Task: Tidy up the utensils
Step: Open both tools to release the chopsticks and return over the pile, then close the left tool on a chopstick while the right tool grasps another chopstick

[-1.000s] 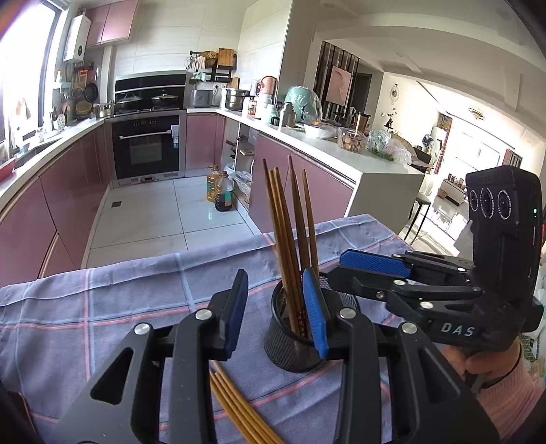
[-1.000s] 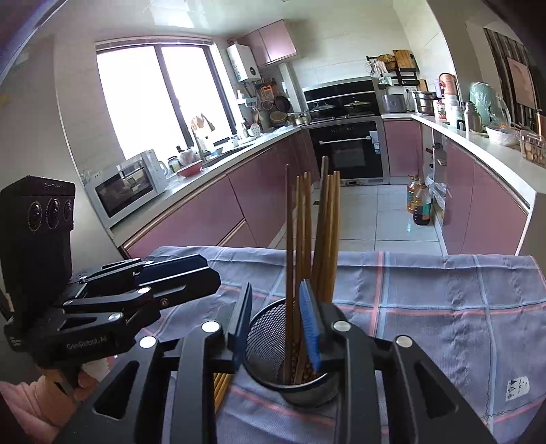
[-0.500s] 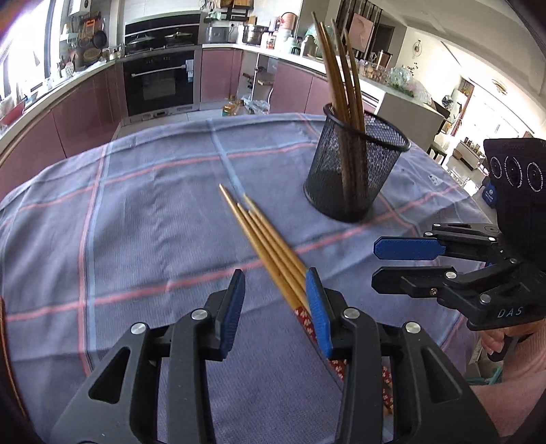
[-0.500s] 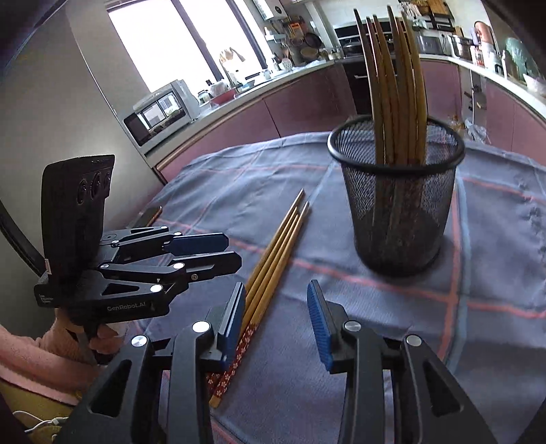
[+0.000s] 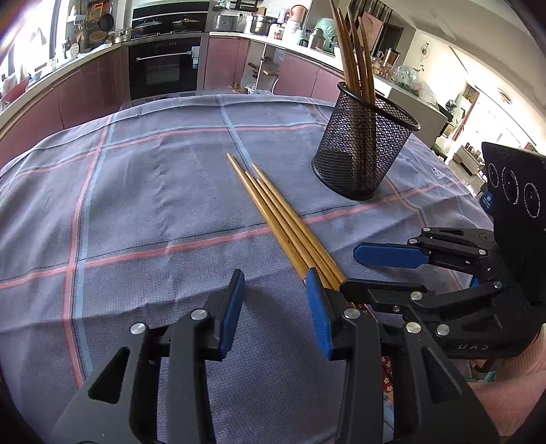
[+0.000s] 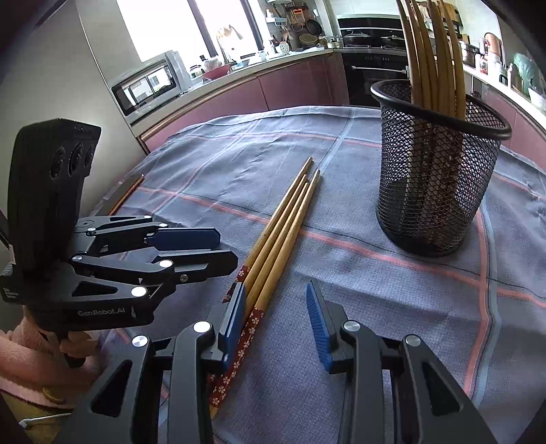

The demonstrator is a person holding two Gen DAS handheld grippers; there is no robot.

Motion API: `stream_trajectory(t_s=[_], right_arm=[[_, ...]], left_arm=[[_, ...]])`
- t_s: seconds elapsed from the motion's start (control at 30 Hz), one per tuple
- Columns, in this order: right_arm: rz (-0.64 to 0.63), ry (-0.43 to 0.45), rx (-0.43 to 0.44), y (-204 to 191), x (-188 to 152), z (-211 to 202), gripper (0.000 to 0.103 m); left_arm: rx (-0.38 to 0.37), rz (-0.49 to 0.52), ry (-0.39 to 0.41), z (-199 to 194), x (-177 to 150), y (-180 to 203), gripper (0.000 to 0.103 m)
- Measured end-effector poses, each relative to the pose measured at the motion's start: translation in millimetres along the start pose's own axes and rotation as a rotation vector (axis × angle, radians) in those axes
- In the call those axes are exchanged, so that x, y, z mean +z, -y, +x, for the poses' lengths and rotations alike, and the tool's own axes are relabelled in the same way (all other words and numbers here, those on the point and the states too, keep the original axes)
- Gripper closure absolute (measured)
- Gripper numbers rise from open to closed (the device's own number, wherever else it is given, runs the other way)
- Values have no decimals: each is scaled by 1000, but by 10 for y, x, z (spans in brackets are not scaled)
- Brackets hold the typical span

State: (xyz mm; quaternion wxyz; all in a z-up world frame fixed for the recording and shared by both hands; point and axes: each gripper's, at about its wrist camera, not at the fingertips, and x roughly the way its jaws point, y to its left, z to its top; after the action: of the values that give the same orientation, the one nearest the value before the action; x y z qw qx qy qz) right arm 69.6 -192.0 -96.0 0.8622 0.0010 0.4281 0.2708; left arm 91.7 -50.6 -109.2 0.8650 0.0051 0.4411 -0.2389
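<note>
On the checked tablecloth, four loose chopsticks lie beside the mesh holder (already part-filled). Left gripper and right gripper hover partly open, empty; best pinch one stick near its patterned end.

We look from two fisheye cameras, one riding behind the fingers of each hand-held gripper, both tilted down toward the grey-blue checked tablecloth from close above it. Our left view faces across the table toward the kitchen's dark built-in oven; our right view faces more toward the bright window. Both share the bundle of loose yellow-brown wooden chopsticks and the black wire-mesh round holder, and each view catches the other gripper at its outer edge.
</note>
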Motion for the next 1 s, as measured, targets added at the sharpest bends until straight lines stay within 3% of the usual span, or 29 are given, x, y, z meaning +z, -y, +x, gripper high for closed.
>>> stream_trajectory(t_s=[0.27, 0.83, 1.0], right_arm=[[35, 2, -26, 124, -51, -26, 76], [62, 11, -16, 213, -88, -86, 76], [59, 12, -25, 216, -74, -84, 76]], left_arm=[[-12, 11, -5, 34, 39, 20, 65], [38, 65, -26, 161, 105, 121, 63], [81, 96, -40, 164, 84, 132, 69]])
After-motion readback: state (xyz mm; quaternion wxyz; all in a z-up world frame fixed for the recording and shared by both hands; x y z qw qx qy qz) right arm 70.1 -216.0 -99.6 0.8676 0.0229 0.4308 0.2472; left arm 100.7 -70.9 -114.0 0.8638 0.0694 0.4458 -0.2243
